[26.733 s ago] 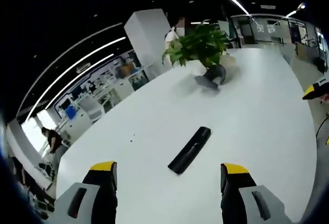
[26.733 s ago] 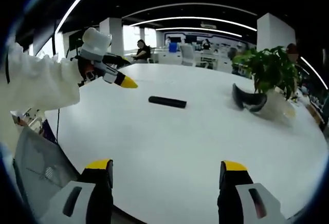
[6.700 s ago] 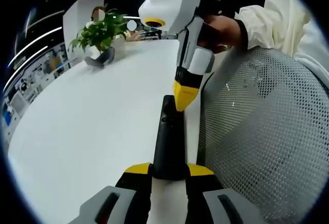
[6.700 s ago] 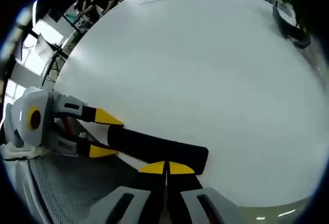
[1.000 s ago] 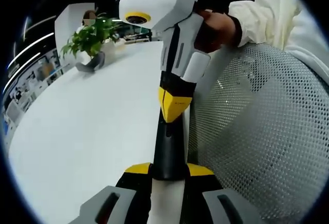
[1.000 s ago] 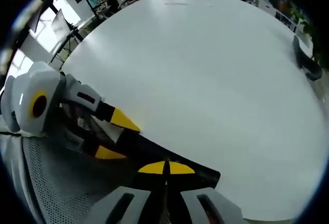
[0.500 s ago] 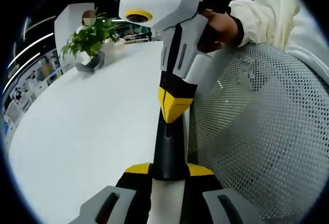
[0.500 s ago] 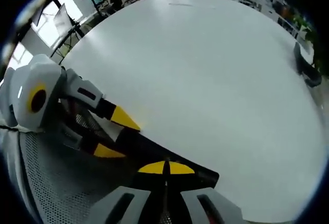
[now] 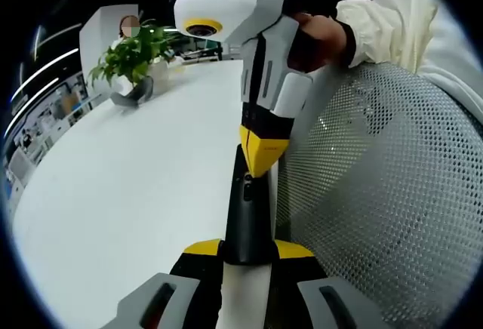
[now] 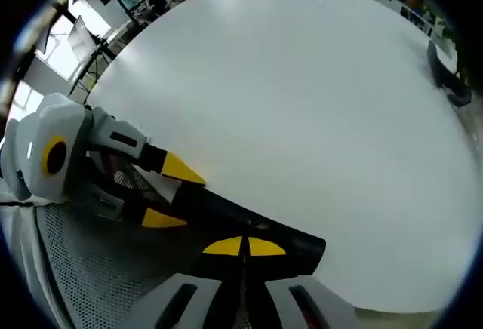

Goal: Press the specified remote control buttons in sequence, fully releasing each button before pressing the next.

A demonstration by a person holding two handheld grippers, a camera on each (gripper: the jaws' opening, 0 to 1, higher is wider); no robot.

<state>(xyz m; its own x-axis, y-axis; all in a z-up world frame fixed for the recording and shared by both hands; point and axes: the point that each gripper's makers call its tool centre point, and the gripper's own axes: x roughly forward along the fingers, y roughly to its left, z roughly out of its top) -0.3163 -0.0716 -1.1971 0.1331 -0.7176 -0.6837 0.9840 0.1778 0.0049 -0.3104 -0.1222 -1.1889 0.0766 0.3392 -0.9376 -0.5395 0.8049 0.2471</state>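
The black remote [image 9: 245,216] juts out from the left gripper [image 9: 247,247], whose yellow-tipped jaws are shut on its near end. It hangs along the edge of the white table [image 9: 128,163]. From above, the right gripper [image 9: 261,164] points down with its jaws shut, tips at the remote's face just beyond a small button. In the right gripper view, that gripper [image 10: 243,247] is shut over the remote [image 10: 226,219], and the left gripper [image 10: 170,193] clamps it from the left.
A white mesh chair back [image 9: 377,208] stands close on the right, also seen as mesh [image 10: 98,269]. A person's hand [image 9: 317,38] and white sleeve hold the right gripper. A potted plant [image 9: 134,51] and a dark curved object [image 10: 447,80] sit far across the table.
The right gripper's shut tips have drawn back a little along the remote, away from the left jaws, uncovering a small button. The left gripper keeps its hold.
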